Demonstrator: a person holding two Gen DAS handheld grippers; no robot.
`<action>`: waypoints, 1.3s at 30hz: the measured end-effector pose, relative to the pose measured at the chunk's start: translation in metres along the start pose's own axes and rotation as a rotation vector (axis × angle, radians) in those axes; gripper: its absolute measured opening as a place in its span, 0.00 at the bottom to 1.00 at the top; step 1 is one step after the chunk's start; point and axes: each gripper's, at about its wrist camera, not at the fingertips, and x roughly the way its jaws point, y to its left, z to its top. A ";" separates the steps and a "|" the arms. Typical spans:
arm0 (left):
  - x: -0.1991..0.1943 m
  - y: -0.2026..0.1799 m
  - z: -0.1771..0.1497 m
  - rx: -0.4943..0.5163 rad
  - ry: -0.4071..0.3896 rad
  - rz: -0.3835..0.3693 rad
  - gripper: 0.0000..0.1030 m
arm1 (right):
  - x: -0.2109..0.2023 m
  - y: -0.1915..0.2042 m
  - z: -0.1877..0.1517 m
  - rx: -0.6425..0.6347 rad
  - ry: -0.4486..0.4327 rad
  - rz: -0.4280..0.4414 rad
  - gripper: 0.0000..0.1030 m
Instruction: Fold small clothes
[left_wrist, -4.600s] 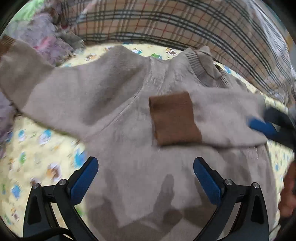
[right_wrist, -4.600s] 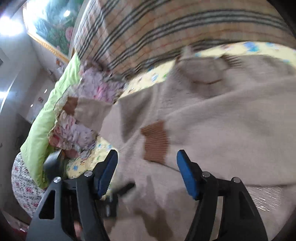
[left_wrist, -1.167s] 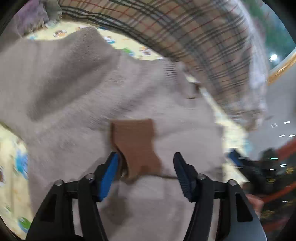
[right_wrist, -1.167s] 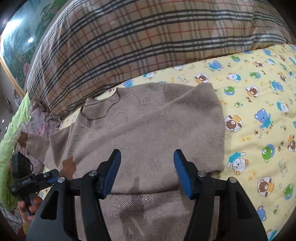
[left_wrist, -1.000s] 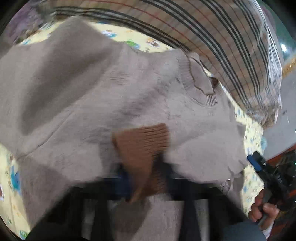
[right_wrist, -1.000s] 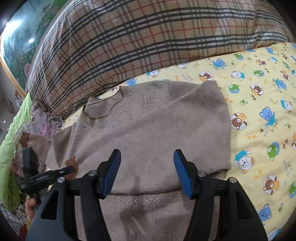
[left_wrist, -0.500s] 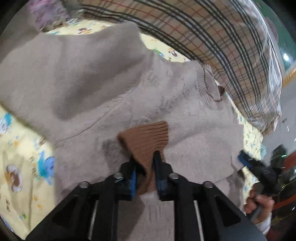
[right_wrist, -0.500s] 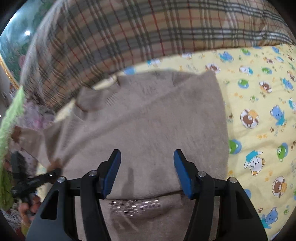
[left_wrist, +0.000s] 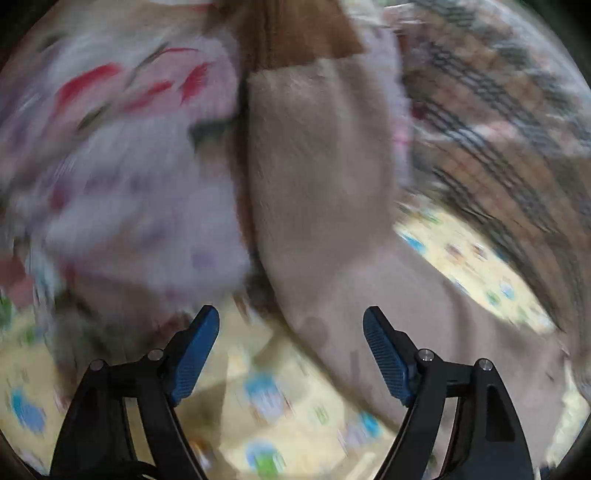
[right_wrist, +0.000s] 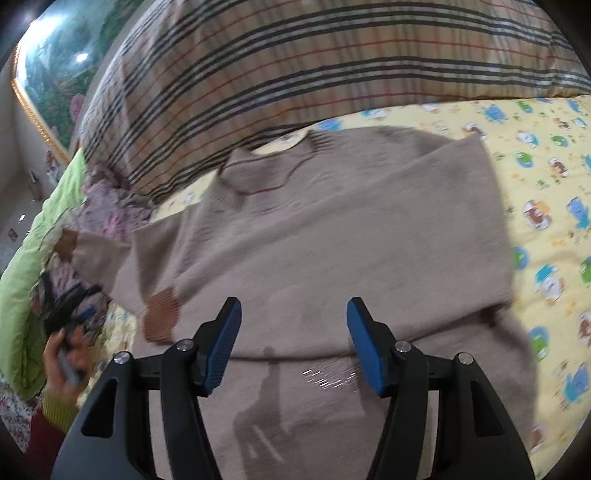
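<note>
A beige knit sweater (right_wrist: 332, 240) with brown cuffs lies flat on the yellow cartoon-print sheet (right_wrist: 554, 184), neck toward the plaid pillow. One sleeve is folded across its body, with the brown cuff (right_wrist: 160, 314) at the left. The other sleeve (left_wrist: 321, 166) stretches out to the left, its brown cuff (left_wrist: 295, 33) resting on a floral blanket. My left gripper (left_wrist: 291, 343) is open and empty, just before this sleeve. My right gripper (right_wrist: 293, 343) is open and empty above the sweater's lower body. The left gripper also shows in the right wrist view (right_wrist: 70, 299), blurred.
A large plaid pillow (right_wrist: 314, 66) lies along the far side of the sheet. A floral purple-pink blanket (left_wrist: 122, 166) and a green quilt (right_wrist: 26, 295) are heaped at the left. A framed painting (right_wrist: 55, 55) hangs on the wall behind.
My left gripper has let go of the folded sleeve's brown cuff, opened, and swung left toward the outstretched sleeve. My right gripper stays open over the sweater.
</note>
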 end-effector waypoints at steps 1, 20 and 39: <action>0.005 0.001 0.009 -0.011 -0.026 0.017 0.72 | 0.000 0.003 -0.003 0.000 0.007 0.007 0.59; -0.103 -0.190 -0.078 0.411 -0.152 -0.438 0.03 | -0.029 -0.010 -0.029 0.089 -0.003 0.016 0.59; -0.097 -0.169 -0.192 0.603 0.045 -0.443 0.51 | -0.019 0.001 0.006 -0.026 -0.005 -0.039 0.59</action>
